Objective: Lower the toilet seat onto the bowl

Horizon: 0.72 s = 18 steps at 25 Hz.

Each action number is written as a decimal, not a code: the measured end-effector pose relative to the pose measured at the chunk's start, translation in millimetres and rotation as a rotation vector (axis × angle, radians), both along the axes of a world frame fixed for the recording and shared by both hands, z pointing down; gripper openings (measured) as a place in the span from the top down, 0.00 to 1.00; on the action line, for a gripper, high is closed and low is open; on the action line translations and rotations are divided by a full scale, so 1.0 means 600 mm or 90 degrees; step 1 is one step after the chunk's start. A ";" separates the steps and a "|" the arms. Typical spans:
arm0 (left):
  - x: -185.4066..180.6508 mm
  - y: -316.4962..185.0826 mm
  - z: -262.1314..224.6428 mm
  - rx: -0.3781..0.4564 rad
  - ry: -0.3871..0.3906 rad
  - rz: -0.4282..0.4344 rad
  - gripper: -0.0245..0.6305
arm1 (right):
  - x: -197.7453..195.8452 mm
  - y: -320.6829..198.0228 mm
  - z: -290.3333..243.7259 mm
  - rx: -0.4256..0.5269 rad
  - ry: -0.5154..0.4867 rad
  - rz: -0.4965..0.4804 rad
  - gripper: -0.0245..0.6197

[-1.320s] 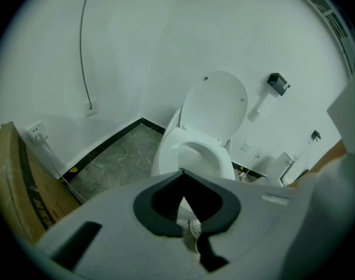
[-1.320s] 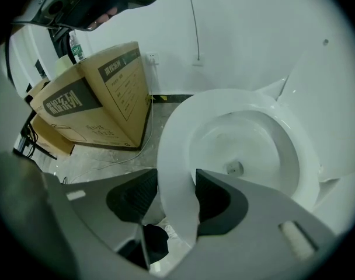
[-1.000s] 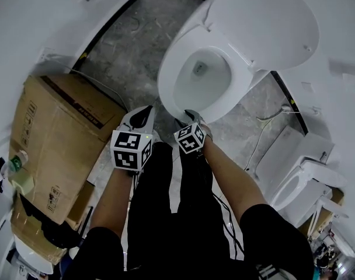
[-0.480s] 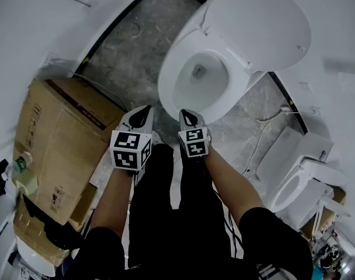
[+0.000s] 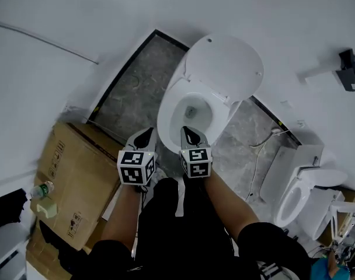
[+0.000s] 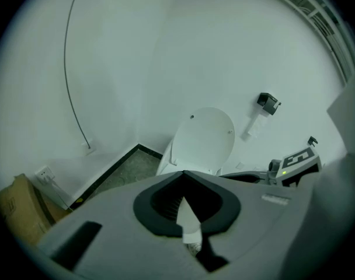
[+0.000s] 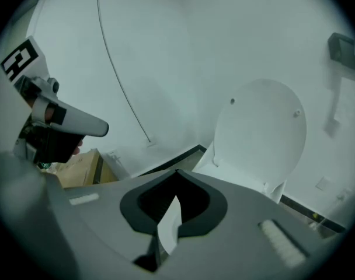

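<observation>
The seat point(image 5: 167, 116) lies flat on the bowl point(image 5: 192, 111) with the lid point(image 5: 224, 69) upright, so I judge the lowering done; my left gripper point(image 5: 145, 135) and right gripper point(image 5: 189, 134) hang near its front, jaws together and empty, needing only to draw clear.

White walls point(image 5: 166, 4), grey stone floor point(image 5: 136, 92); cardboard box point(image 5: 78, 174) left (bottle point(image 5: 42, 189) on top), second toilet point(image 5: 300, 194) right.
</observation>
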State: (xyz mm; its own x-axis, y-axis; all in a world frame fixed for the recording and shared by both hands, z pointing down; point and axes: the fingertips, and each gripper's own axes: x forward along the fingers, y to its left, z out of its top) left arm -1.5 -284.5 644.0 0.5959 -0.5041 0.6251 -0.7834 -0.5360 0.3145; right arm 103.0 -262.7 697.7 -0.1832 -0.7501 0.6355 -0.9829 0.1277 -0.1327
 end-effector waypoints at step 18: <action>0.061 -0.042 -0.437 0.190 0.044 0.004 0.95 | 0.037 -0.081 -0.569 0.279 -0.021 0.058 0.95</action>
State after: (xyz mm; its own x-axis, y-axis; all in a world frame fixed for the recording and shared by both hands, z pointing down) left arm 35.2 -310.0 382.1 0.6356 -0.6554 0.4080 -0.7620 -0.6175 0.1951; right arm 125.1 -311.5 356.6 -0.1183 -0.9612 0.2491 -0.9889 0.0915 -0.1167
